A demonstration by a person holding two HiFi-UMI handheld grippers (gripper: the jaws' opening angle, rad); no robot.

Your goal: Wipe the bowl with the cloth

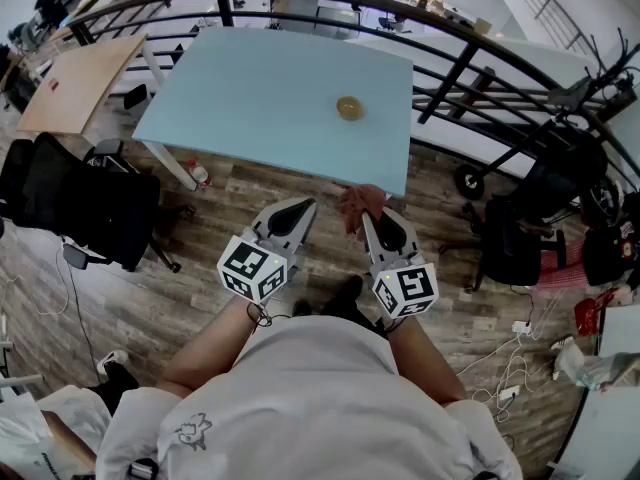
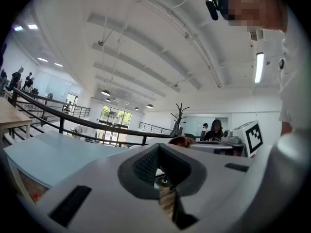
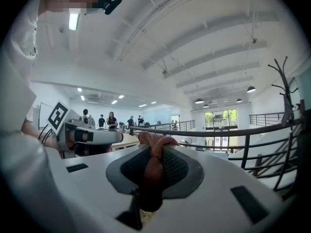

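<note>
I hold both grippers level at waist height, over the wood-plank floor [image 1: 300, 183] and short of the pale blue rectangular table [image 1: 250, 98]. The small round golden-yellow bowl [image 1: 349, 108] sits alone on that tabletop, toward its right side and well apart from both grippers.

My right gripper [image 3: 153, 166] has its jaws clamped on a crumpled reddish-brown cloth [image 3: 151, 154], which bunches up above the tips. From the head view the cloth [image 1: 358, 203] hangs just ahead of that gripper [image 1: 368, 218].

My left gripper [image 2: 163, 171] has its jaws pressed fully together with nothing between them, and it sits beside the right one [image 1: 300, 206].

Each gripper carries a white cube with black square markers [image 1: 255, 266]; my white shirt has a small line-drawn figure [image 1: 190, 431].
</note>
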